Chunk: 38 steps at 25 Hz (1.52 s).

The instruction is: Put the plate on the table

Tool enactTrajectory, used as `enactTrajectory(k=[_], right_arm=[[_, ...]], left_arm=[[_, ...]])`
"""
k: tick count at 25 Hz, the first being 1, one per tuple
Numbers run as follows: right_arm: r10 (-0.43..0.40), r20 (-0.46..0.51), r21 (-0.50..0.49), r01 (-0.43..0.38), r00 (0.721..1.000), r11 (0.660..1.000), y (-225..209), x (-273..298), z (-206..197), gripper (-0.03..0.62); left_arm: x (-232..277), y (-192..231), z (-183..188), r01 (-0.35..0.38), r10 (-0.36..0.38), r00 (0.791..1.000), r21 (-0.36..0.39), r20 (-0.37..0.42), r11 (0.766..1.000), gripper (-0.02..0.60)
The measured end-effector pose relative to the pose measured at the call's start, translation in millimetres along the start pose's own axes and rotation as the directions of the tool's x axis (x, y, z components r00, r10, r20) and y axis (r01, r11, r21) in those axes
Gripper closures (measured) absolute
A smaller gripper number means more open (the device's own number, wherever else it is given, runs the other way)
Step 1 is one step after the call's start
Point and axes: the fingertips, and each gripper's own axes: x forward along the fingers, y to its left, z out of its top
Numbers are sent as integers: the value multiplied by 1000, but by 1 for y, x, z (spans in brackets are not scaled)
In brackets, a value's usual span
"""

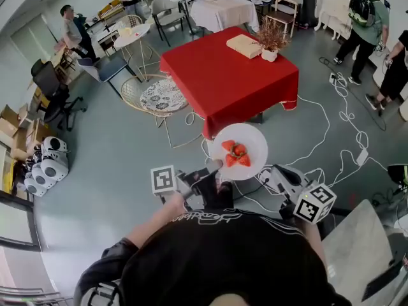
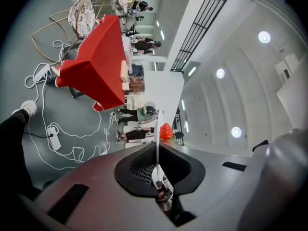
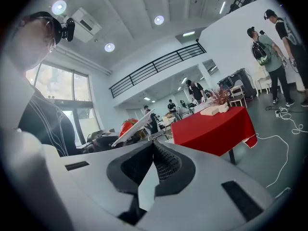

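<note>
A white plate (image 1: 239,150) with strawberries (image 1: 235,153) on it hangs in the air over the grey floor, just short of the near corner of the red-clothed table (image 1: 223,81). My left gripper (image 1: 213,166) is shut on the plate's near-left rim. In the left gripper view the plate (image 2: 157,129) shows edge-on, rising from between the jaws of the left gripper (image 2: 158,148), with a strawberry (image 2: 166,132) beside it. My right gripper (image 1: 270,178) hovers just right of the plate, shut and holding nothing. In the right gripper view, past that gripper (image 3: 154,143), I see the plate (image 3: 137,127) and the table (image 3: 211,129).
A tan box (image 1: 244,45) and a potted dry plant (image 1: 270,43) stand at the table's far side. A wire chair with a patterned cushion (image 1: 160,95) stands left of the table. White cables (image 1: 331,139) trail over the floor. People (image 1: 364,24) stand at the back right.
</note>
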Motion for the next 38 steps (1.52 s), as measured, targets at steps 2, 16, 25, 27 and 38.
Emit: enactTrajectory(k=[2, 16, 25, 27, 38], right_arm=[[-9, 3, 17, 9, 1000, 1000, -15, 11, 1, 586], [-38, 9, 129, 36, 999, 991, -151, 140, 54, 586], [-47, 8, 146, 45, 999, 988, -234, 257, 118, 586], [-52, 0, 140, 51, 999, 989, -246, 279, 129, 586], [-60, 33, 99, 56, 998, 994, -268, 304, 137, 586]], left_arm=[[10, 6, 13, -3, 3, 1000, -7, -8, 1000, 563], [119, 65, 173, -30, 28, 999, -63, -41, 998, 563], [181, 89, 315, -15, 13, 1000, -75, -25, 997, 563], [190, 96, 339, -14, 12, 1000, -79, -23, 997, 563], [198, 120, 373, 6, -5, 1000, -79, 17, 997, 563]])
